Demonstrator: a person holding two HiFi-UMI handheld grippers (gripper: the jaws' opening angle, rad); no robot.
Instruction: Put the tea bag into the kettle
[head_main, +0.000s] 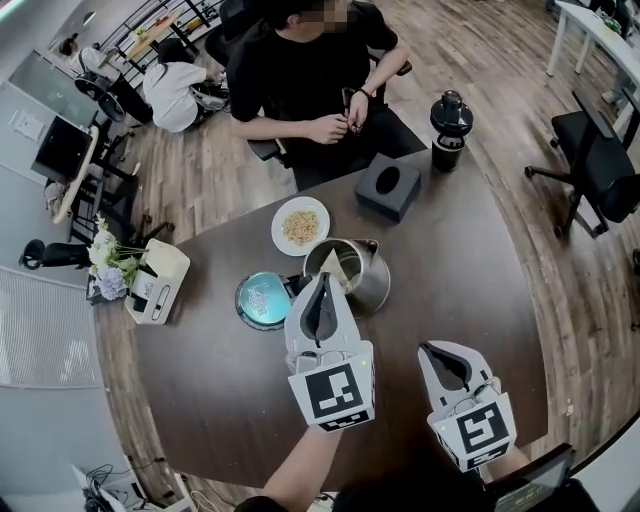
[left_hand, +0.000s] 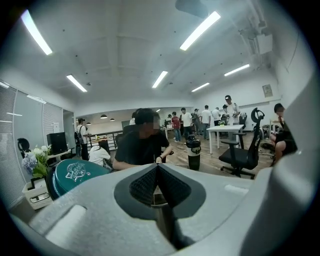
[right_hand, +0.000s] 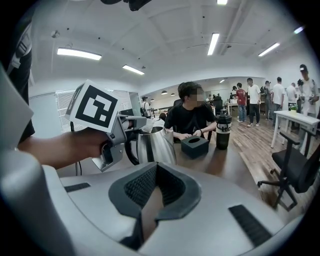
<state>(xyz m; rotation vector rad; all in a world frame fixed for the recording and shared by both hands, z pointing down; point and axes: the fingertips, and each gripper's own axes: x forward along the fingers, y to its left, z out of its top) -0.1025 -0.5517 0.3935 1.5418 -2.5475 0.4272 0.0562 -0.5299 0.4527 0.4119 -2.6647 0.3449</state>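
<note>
A steel kettle (head_main: 368, 277) stands open near the middle of the dark round table (head_main: 460, 260). My left gripper (head_main: 325, 277) is shut on a pale tea bag (head_main: 331, 264) and holds it over the kettle's left rim. In the right gripper view the tea bag (right_hand: 146, 126) hangs at the left gripper's tip just above the kettle (right_hand: 156, 147). In its own view the left gripper (left_hand: 157, 166) shows its pads pressed together. My right gripper (head_main: 428, 348) hovers low at the near right, shut and holding nothing; its pads (right_hand: 142, 187) meet in its own view.
The kettle's teal lid (head_main: 262, 300) lies on the table left of the kettle. Behind stand a plate of snacks (head_main: 300, 226), a black tissue box (head_main: 388, 186) and a black tumbler (head_main: 450, 131). A seated person (head_main: 310, 75) is at the far edge. A flower box (head_main: 150, 280) sits at the left.
</note>
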